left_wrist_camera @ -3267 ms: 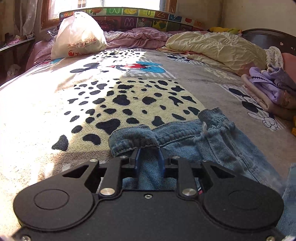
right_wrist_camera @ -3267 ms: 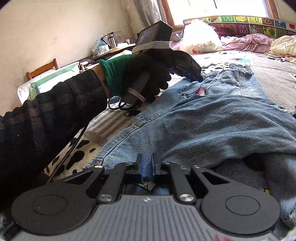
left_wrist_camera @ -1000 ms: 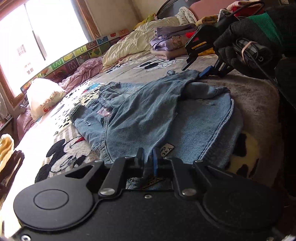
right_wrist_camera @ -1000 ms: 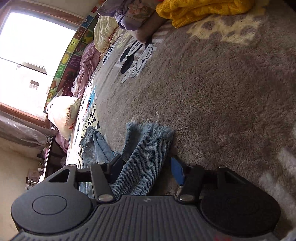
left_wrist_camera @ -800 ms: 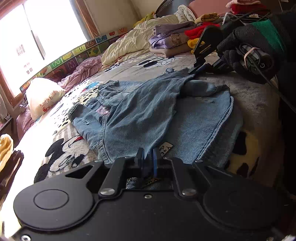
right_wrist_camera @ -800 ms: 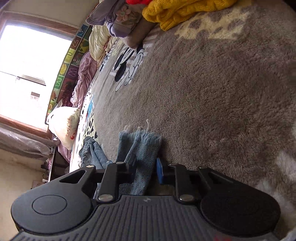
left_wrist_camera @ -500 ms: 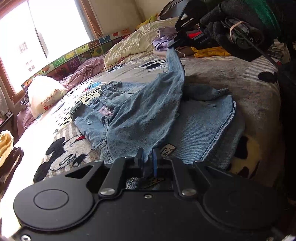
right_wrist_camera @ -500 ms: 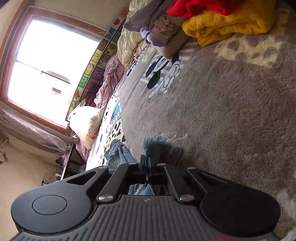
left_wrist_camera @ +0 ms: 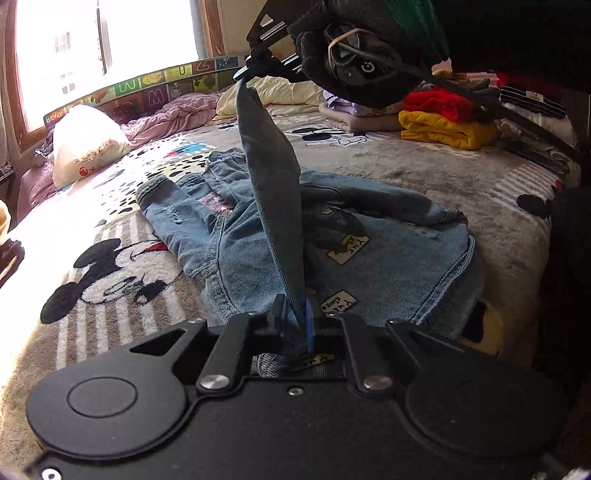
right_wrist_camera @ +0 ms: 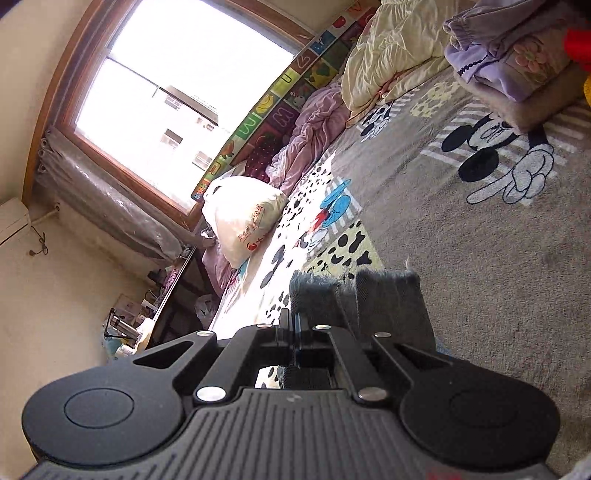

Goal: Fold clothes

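A pair of blue jeans (left_wrist_camera: 369, 240) lies crumpled on the cartoon-print bed blanket (left_wrist_camera: 110, 266). One leg (left_wrist_camera: 269, 177) is stretched taut up off the bed between both grippers. My left gripper (left_wrist_camera: 295, 314) is shut on the near end of that leg, low by the bed. My right gripper (left_wrist_camera: 243, 72), held in a black-gloved hand (left_wrist_camera: 354, 51), is shut on the frayed hem high above the jeans. In the right wrist view the frayed hem (right_wrist_camera: 369, 299) sticks out past my right gripper (right_wrist_camera: 291, 321), well above the blanket (right_wrist_camera: 480, 258).
Folded clothes are stacked at the far right: yellow (left_wrist_camera: 443, 129), red (left_wrist_camera: 439, 103) and purple (left_wrist_camera: 354, 107) items. A white plastic bag (left_wrist_camera: 86, 144) and bunched quilts (left_wrist_camera: 173, 110) lie by the window. A dark sleeve (left_wrist_camera: 517, 33) fills the upper right.
My right gripper shut on the frayed hem that lay on the blanket and lifted it high, pulling the leg taut. My left gripper kept its grip and shifted slightly.
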`<state>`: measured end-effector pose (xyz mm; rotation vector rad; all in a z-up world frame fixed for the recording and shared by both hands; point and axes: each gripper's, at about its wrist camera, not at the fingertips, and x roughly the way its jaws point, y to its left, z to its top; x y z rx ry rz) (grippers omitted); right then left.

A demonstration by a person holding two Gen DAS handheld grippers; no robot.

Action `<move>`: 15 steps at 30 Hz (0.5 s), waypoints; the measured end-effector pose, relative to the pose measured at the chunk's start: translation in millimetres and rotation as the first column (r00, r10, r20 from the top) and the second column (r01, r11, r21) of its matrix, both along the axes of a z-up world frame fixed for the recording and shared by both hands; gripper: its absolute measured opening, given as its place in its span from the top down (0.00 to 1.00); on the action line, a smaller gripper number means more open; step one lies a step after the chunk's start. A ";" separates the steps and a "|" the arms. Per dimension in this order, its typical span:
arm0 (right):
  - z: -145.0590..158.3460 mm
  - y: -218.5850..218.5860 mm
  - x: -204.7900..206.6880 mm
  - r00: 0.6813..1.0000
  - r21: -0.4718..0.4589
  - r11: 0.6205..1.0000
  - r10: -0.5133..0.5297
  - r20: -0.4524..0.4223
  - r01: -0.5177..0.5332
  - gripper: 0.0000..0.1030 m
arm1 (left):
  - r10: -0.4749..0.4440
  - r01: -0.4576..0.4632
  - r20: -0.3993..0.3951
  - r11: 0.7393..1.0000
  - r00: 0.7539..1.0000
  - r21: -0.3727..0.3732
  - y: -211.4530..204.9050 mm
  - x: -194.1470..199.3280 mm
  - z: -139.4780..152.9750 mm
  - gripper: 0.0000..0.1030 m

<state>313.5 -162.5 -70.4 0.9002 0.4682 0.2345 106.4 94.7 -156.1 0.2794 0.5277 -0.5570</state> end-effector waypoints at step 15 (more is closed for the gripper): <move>0.3 105.1 47.6 0.984 -0.164 0.970 0.175 -0.028 -0.177 0.97 | -0.005 -0.056 -0.225 0.963 0.974 -0.263 38.3 18.3 0.9 0.93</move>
